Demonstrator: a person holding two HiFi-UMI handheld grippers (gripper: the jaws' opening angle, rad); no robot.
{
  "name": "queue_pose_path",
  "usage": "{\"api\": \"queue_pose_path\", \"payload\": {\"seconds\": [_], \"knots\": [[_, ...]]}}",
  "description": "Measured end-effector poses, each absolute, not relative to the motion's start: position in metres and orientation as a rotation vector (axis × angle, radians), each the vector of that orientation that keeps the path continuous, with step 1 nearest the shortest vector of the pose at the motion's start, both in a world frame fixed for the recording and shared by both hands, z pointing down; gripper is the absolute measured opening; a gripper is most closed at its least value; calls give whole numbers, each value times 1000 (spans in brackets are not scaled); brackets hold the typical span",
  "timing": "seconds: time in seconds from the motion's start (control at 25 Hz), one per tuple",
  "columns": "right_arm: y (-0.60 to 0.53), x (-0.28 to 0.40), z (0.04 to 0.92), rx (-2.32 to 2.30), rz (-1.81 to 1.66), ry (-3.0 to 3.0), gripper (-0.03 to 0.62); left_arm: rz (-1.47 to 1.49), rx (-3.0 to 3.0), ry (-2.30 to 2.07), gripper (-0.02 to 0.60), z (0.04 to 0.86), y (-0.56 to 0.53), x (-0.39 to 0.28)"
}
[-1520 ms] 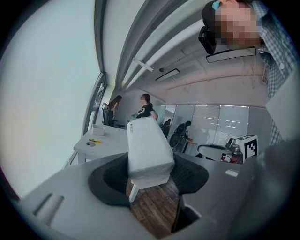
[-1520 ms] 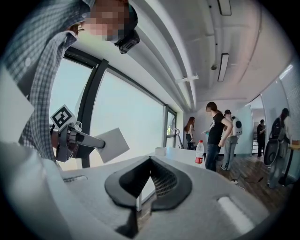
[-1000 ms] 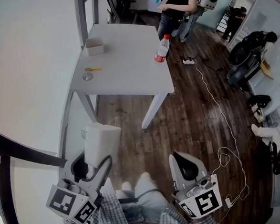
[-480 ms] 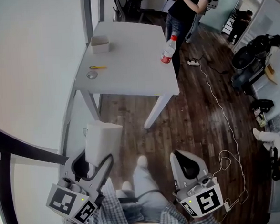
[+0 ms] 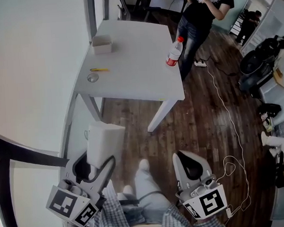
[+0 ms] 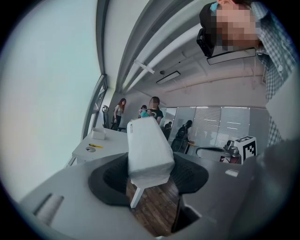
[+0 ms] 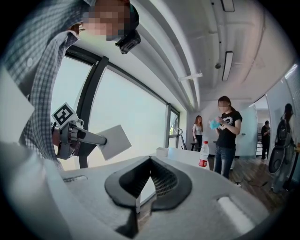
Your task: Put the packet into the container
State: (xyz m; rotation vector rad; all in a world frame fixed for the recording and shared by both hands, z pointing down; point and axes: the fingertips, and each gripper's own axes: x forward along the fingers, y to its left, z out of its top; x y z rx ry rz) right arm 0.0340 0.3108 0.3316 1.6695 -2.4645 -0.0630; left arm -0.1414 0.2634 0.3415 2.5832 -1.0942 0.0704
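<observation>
The white rectangular table [image 5: 133,62] is standing well ahead on the dark wooden floor [image 5: 201,126], and a person in a black T-shirt [image 5: 205,6] is standing just beyond its far right corner. The white block-shaped packet [image 5: 104,140] is sitting clamped between the wide-spread jaws of the left gripper [image 5: 96,163], sticking forward out of them, well short of the table. The right gripper [image 5: 186,162] is hanging beside it with its jaws together and nothing between them. The small white open box [image 5: 101,44], which I am taking for the container, is resting near the table's far left corner. A clear plastic bottle with a red cap [image 5: 173,52] is standing by the right edge, and a yellow pen [image 5: 99,69] and a small round disc [image 5: 92,77] are lying nearer the left edge.

As I judge it, the pick-up is done and the carry is under way; reaching the table and dropping the packet into the box are still remaining. Compared with a second ago, the table is sitting slightly lower and nearer in the head view, the standing person is showing more fully, and the packet is staying in the same grip.
</observation>
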Motion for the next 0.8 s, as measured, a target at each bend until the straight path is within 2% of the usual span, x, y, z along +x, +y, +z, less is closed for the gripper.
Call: {"api": "queue_pose_path", "payload": {"seconds": [0.8], "knots": [[217, 85, 330, 1590, -47, -2539, -2, 33, 2531, -1162, 258, 330, 184, -92]]}}
